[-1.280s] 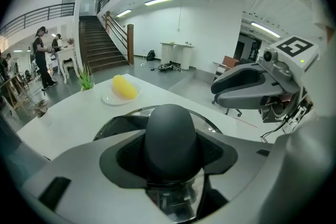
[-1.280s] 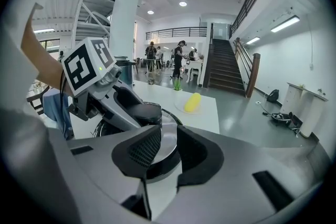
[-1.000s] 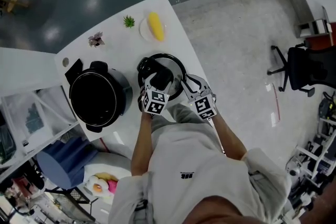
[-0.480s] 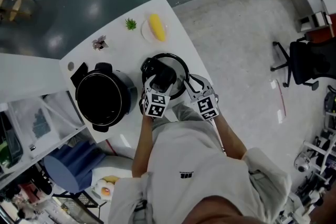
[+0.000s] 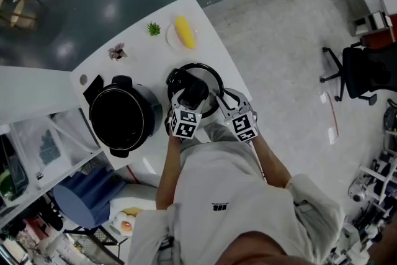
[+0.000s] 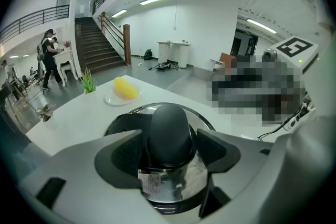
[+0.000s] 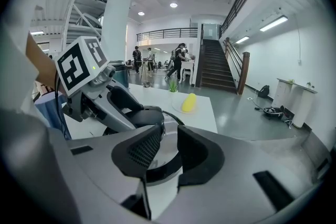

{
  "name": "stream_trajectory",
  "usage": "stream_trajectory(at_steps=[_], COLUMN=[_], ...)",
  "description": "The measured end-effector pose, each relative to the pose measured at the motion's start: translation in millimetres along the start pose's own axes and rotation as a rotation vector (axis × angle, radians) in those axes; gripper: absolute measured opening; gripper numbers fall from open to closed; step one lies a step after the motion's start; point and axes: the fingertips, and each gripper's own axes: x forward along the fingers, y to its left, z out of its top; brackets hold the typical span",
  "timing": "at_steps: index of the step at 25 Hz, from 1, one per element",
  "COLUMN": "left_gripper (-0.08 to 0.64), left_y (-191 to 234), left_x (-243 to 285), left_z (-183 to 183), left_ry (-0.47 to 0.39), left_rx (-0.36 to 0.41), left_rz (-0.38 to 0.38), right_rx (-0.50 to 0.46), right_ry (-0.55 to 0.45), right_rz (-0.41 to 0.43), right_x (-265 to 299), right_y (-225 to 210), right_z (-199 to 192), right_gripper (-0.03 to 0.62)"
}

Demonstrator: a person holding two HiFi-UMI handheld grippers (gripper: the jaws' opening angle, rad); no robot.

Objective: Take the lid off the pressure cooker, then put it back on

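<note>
**Item 1. Pressure cooker body** (image 5: 121, 119): stood on the surface (image 5: 142, 49), left of the left tool. Its top was uncovered and the dark interior was exposed.

**Item 2. Left tool** (image 6: 169, 152): its jaws had just been opening. They stood wide on either side of the lid's black knob (image 6: 169, 131), with both pads clear of it and gripping nothing.

**Item 3. Lid** (image 5: 209, 79): lay flat on the surface, directly under and ahead of both tools and just beside the cooker body.

**Item 4. Right tool** (image 7: 169, 149): was poised over the lid's near right rim. Its jaws were partly apart and no pad was seen pressing on anything.

**Item 5. Plate with a yellow item** (image 5: 183, 32): lay beyond the lid, ahead of the tools.

**Status:** removal was judged complete, with the lid off and set down. Still to do were regripping the knob, carrying the lid left and seating it on the body.
</note>
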Motion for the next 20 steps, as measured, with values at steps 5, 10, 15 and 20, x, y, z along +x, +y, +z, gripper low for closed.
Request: stream_trajectory(at_steps=[5,10,15,20], left_gripper=[0.336,0.337,0.287,0.287], left_y=[3,4,2,2], left_x=[18,28,30,29], left_z=[-2,-2,-2,0], left_ry=[0.037,0.054,0.071,0.085], left_rx=[-0.002,-0.001,0.000,0.000], left_rz=[0.003,0.002,-0.010,-0.019], right_rx=[0.005,0.001,0.013,0.014], right_ry=[0.027,0.021,0.046,0.041], right_rz=[0.007,0.031,0.029,0.022], right_x=[4,9,9,8], right_y=[-5,-7,-8,-7], right_z=[2,-4,-3,4], right_gripper=[0.101,0.101,0.101,0.101])
